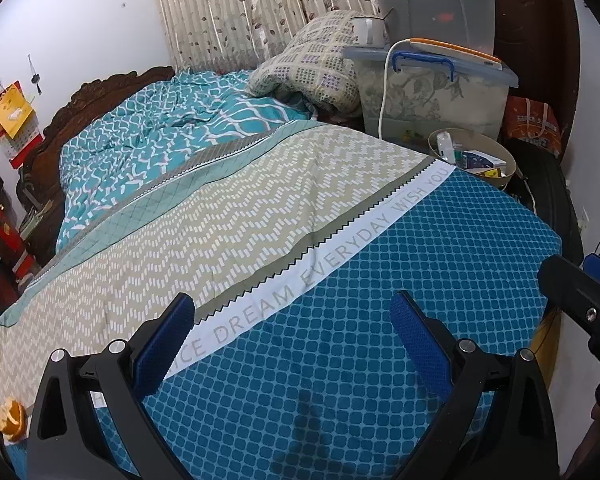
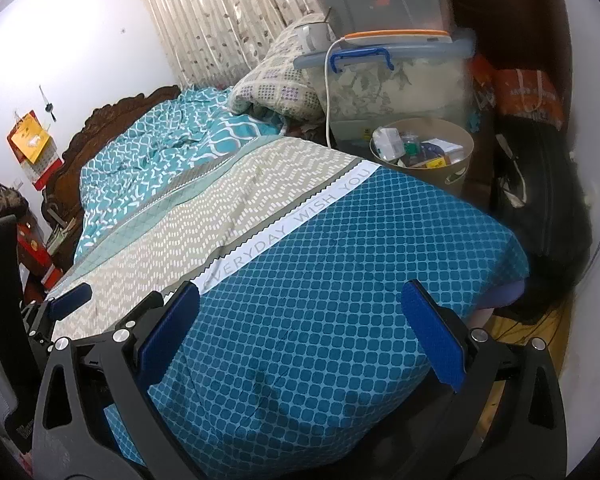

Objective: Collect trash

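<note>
Over the bed (image 1: 340, 360), left gripper (image 1: 296, 344) and right gripper (image 2: 300, 332) hover level, both spread wide, empty

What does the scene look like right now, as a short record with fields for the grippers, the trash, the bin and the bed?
left hand-held gripper: open, holding nothing, above the blue end of the bed
right hand-held gripper: open, holding nothing, above the same end
trash on bed: orange peel near the bed's edge, beside the left hand-held gripper
bin: beige, on the far side of the bed, already holding small boxes and packets
bed cover: blue checked panel, white lettered strip, beige zigzag panel
beyond bin: clear storage box with a blue handle
</note>
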Tool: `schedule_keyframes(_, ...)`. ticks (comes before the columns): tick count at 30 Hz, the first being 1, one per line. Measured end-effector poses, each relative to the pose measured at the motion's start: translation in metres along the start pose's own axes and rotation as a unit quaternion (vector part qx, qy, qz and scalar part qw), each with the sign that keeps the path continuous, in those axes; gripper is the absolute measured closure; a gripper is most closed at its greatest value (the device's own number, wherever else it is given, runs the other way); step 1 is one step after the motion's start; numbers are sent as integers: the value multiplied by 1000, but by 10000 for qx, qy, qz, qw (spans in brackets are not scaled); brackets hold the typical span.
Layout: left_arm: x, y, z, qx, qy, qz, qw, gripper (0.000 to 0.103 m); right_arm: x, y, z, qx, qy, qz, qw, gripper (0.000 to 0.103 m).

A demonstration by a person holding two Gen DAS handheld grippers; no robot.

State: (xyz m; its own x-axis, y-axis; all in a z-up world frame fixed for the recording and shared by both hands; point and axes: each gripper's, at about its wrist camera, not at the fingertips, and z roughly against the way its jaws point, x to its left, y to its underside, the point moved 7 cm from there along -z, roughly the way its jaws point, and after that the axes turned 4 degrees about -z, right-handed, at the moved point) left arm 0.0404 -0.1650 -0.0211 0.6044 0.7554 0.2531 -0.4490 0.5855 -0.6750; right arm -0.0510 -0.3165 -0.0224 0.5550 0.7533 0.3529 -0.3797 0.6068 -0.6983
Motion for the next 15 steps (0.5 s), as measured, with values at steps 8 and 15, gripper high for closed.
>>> schedule_keyframes(8, 10, 5, -3, 70, -22, 124, 9999, 9, 8, 3, -1, -24, 172, 270, 9995, 3)
schedule_keyframes(15, 12, 7, -5, 107, -37, 126, 9999, 9, 8, 4, -1, -65, 307, 357, 9989, 3)
